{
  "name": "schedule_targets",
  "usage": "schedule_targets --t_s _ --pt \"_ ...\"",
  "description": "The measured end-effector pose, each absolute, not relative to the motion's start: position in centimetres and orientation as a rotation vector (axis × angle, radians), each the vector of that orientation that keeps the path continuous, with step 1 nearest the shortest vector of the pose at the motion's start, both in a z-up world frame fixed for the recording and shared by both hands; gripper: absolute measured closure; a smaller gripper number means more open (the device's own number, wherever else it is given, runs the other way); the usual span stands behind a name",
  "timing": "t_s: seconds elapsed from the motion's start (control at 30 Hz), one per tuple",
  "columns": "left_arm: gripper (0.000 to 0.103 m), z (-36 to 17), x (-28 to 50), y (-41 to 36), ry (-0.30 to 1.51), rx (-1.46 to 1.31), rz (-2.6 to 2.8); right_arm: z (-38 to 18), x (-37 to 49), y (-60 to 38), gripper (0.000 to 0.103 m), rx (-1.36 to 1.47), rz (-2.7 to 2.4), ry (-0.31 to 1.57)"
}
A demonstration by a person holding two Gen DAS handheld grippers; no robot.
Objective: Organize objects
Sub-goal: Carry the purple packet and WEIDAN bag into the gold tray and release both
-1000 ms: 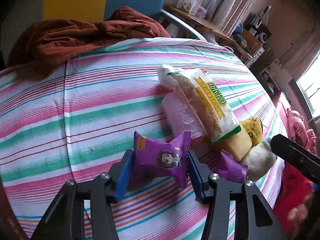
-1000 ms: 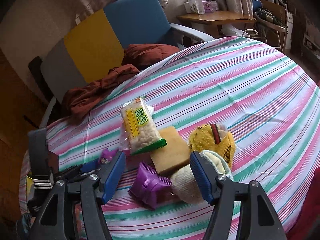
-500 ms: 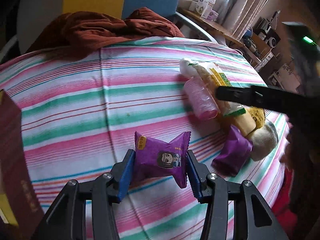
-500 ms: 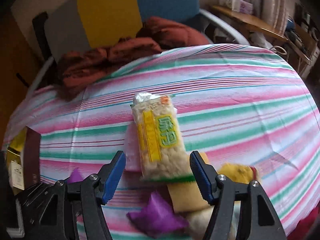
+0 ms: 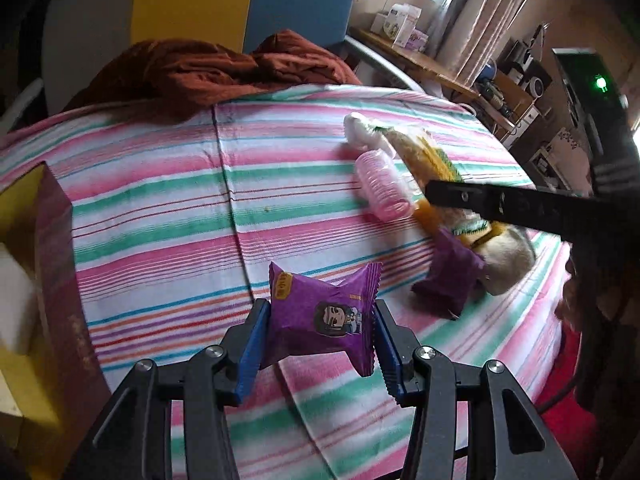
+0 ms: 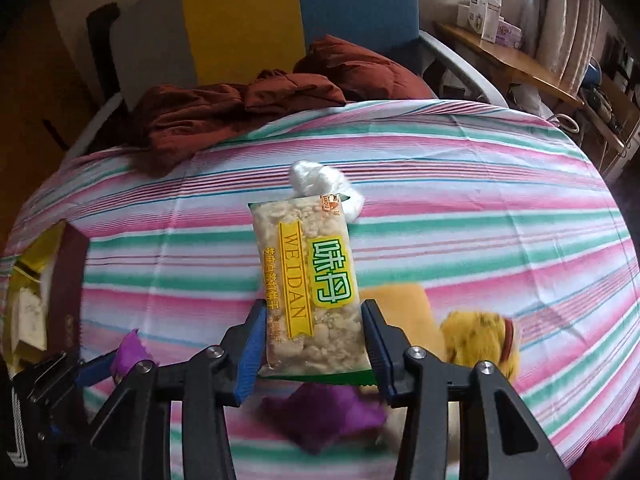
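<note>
1. Up close, the left gripper [image 5: 322, 346] pinches a purple snack packet [image 5: 323, 317] between its blue pads, holding it above the striped tablecloth [image 5: 160, 208].
2. The right gripper [image 6: 314, 350] clamps the lower part of a rice cracker pack [image 6: 310, 284] marked WEIDAN, which stands upright between its blue pads, lifted off the cloth.
3. On the cloth, near the right side of the left wrist view, lie a pink ribbed bottle [image 5: 382, 190] and a second purple packet [image 5: 450, 276], well apart from the held packet.
4. A yellow plush toy [image 6: 482, 338] and a tan block [image 6: 398, 306] sit just behind the right gripper.
5. A dark red box [image 5: 60, 272] stands at the table's left edge.
6. A rust-red garment [image 6: 248, 108] is heaped on the chair beyond the table.
</note>
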State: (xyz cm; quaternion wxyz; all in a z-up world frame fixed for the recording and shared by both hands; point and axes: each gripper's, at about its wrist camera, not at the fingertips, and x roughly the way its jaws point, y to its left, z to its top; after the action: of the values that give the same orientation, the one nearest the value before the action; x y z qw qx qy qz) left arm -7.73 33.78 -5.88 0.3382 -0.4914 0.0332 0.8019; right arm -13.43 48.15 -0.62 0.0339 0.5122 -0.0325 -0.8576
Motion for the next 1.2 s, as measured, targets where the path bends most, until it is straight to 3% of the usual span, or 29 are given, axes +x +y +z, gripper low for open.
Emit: schedule_targets --t_s 0.53,0.97,1.2 --pt "0.051 1.1 -2.7 23.4 0.084 -1.034 2.321 2.3 -6.3 39.3 0.057 1.353 -2.477 -0.220" --pt "0.050 -0.8 -3.4 6.7 -0.133 -1.137 2.621 3.7 -5.5 26.4 0.057 1.252 -2.299 -0.108" --pt "0.050 -2.0 -4.2 1.9 -0.190 -1.163 2.703 2.9 -6.3 22.6 0.056 1.288 -2.277 -0.069"
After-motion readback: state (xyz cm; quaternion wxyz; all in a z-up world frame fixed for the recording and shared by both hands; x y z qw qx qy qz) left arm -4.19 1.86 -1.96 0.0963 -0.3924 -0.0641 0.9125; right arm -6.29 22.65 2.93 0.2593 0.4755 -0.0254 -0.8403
